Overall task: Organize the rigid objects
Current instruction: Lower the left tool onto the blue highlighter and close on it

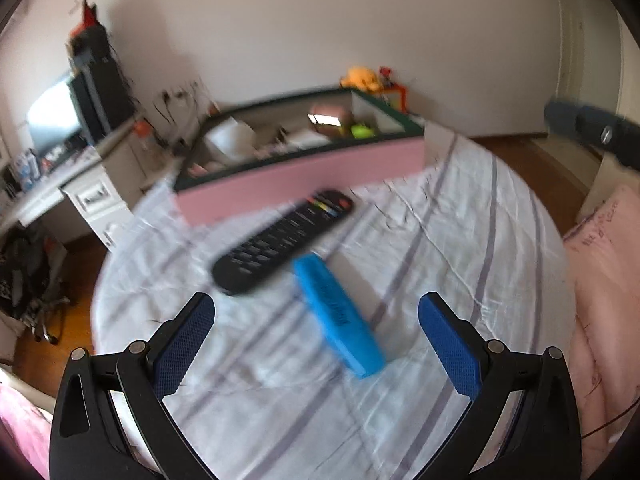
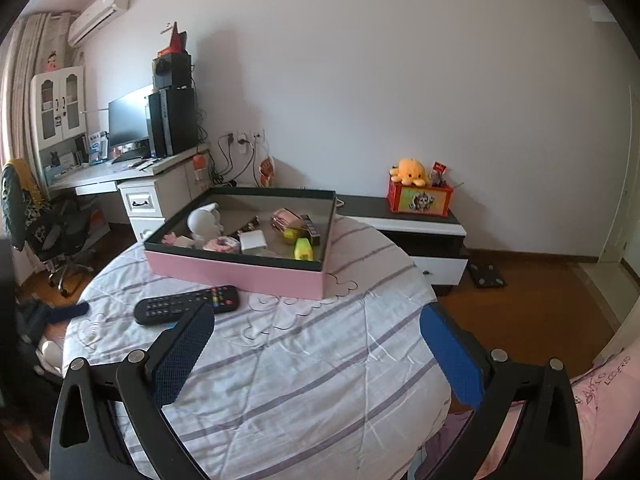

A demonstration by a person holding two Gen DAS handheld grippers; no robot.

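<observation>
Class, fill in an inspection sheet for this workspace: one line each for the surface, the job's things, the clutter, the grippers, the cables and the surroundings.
Surface: bed under a striped, wrinkled white cover.
Job's things: black remote and blue case lie loose on the cover in front of the pink box; the case shows only in the left wrist view, blurred.
Clutter: the box already holds a white figure, a yellow bottle and other small items.
Grippers: left gripper open over the blue case; right gripper open, holding nothing.
Cables: plugs and cords at the wall sockets.
Surroundings: desk with monitor, office chair, low cabinet with orange plush toy.
</observation>
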